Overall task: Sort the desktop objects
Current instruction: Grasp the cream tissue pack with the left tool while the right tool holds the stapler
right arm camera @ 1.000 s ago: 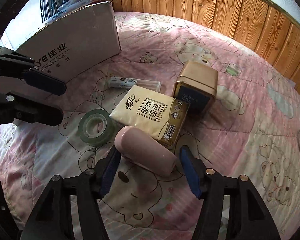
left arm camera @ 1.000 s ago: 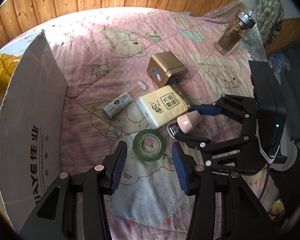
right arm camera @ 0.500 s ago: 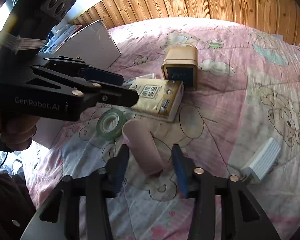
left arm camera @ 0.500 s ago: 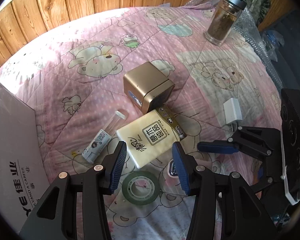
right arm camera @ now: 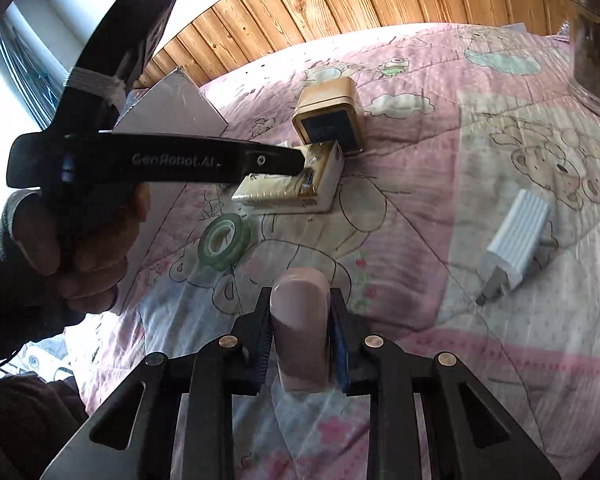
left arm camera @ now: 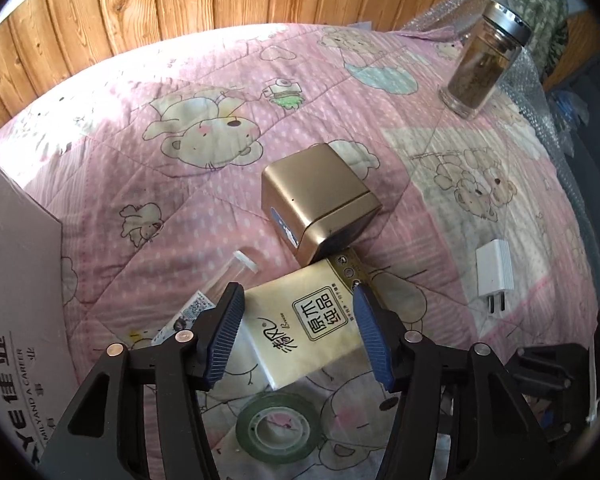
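Note:
My right gripper [right arm camera: 300,332] is shut on a pink cylindrical case [right arm camera: 300,320] and holds it above the pink quilt. My left gripper [left arm camera: 298,328] is open, its fingers on either side of a beige tissue pack [left arm camera: 304,328], which also shows in the right wrist view [right arm camera: 292,184]. A gold cube box [left arm camera: 316,204] lies just beyond the pack. A green tape roll [left arm camera: 278,432] lies below the left fingers. A small tube [left arm camera: 204,300] lies left of the pack, partly hidden by the left finger. A white charger [left arm camera: 494,276] lies at the right.
A grey cardboard box [left arm camera: 16,300] stands at the left edge. A glass jar [left arm camera: 482,64] with a metal lid stands at the far right. Wooden panelling runs behind the quilt. Bubble wrap lies by the right edge.
The right gripper has closed on the pink case and lifted it away from the pile. The left gripper has moved forward over the tissue pack, still open.

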A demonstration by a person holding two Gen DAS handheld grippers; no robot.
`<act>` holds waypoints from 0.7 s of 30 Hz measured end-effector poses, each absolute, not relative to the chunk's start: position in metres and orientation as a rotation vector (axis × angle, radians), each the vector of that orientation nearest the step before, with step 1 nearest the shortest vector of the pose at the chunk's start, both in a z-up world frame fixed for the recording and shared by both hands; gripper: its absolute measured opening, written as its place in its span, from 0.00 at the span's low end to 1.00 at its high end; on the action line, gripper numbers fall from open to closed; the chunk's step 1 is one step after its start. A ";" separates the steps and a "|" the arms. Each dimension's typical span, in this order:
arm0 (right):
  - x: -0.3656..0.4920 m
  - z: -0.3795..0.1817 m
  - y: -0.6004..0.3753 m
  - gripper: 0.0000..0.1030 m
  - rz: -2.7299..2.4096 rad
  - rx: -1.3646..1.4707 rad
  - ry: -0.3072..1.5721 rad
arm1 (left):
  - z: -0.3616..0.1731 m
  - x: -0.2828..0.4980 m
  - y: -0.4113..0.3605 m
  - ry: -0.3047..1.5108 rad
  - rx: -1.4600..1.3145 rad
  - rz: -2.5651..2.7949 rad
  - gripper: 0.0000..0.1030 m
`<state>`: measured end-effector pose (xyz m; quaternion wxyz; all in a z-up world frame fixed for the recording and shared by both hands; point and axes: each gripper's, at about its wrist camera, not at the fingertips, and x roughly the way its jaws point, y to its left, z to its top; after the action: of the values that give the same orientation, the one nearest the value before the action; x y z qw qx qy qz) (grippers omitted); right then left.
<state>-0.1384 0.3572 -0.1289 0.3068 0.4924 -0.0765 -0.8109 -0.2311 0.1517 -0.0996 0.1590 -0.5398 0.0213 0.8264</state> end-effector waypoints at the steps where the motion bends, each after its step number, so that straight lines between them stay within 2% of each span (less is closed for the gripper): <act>1: -0.135 -0.129 0.359 0.26 -2.150 1.305 -0.215 | -0.099 -0.228 0.154 0.053 -1.559 2.339 0.62; 3: -0.127 -0.128 0.364 0.26 -2.164 1.311 -0.228 | -0.098 -0.215 0.161 -0.012 -1.615 2.189 0.62; 5: -0.123 -0.127 0.370 0.26 -2.183 1.315 -0.237 | -0.097 -0.194 0.172 0.002 -1.653 2.051 0.62; 9: -0.118 -0.126 0.389 0.26 -2.207 1.328 -0.263 | -0.087 -0.173 0.186 0.239 -1.589 2.128 0.62; 15: -0.114 -0.124 0.402 0.26 -2.221 1.324 -0.285 | -0.066 -0.153 0.219 0.525 -1.283 2.145 0.62; 21: -0.116 -0.130 0.400 0.26 -2.233 1.317 -0.332 | -0.108 -0.153 0.234 0.776 -1.217 2.130 0.62</act>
<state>-0.1161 0.4004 -0.1296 0.2609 0.4866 -0.1226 -0.8247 -0.1534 0.2343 -0.1078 0.2806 -0.4541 0.2894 0.7946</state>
